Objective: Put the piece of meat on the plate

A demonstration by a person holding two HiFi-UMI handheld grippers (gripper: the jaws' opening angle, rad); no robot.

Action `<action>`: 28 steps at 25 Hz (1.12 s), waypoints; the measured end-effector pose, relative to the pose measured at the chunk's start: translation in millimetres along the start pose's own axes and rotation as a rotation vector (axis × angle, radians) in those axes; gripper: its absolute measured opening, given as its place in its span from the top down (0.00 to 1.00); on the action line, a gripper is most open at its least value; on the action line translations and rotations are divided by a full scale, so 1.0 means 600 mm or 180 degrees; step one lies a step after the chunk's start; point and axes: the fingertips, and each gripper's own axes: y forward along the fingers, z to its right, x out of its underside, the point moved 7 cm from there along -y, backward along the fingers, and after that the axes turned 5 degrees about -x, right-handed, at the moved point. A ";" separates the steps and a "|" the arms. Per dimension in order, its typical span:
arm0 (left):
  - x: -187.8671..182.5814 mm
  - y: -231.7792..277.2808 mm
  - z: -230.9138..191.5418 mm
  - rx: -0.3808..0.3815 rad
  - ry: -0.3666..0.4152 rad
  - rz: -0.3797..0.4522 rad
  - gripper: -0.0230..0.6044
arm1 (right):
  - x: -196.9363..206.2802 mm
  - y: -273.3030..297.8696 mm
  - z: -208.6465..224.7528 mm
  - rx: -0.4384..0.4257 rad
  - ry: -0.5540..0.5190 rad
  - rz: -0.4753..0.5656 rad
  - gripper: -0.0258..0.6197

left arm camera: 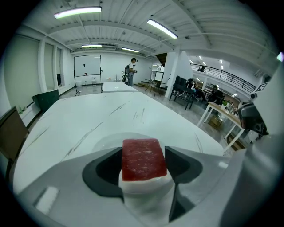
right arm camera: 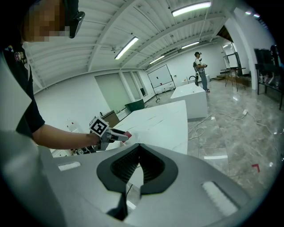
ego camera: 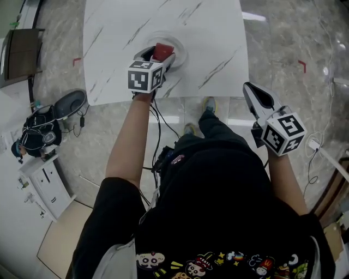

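The left gripper [ego camera: 161,53] pinches the piece of meat [left arm camera: 143,158], a red block, by its two sides. It holds the meat over the white plate [ego camera: 181,53], which sits towards the near edge of the table [ego camera: 210,32], roughly midway along it. Whether the meat touches the plate is hard to tell. The right gripper [right arm camera: 138,148] hangs off the near right corner, fingers pressed together on nothing.

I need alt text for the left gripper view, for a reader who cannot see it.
The left tool grips a red piece of meat between its two jaws, over a white plate on a white marble table. Long ceiling lights glow above.
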 end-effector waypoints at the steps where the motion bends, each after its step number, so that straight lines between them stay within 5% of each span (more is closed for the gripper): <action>1: -0.001 0.006 -0.001 -0.0001 0.0039 -0.0008 0.31 | 0.002 0.000 0.003 0.0008 0.0004 -0.0016 0.92; 9: -0.005 0.037 -0.001 0.0027 0.0342 -0.0132 0.31 | 0.001 -0.004 0.009 0.0023 0.0025 -0.0057 0.92; 21: 0.002 0.058 -0.012 -0.0010 0.0338 -0.0174 0.31 | 0.021 -0.017 0.017 0.0058 0.0098 -0.0064 0.92; 28: 0.000 0.061 -0.016 0.0165 0.0340 -0.0294 0.30 | 0.033 -0.020 0.018 0.0034 0.0153 -0.0068 0.92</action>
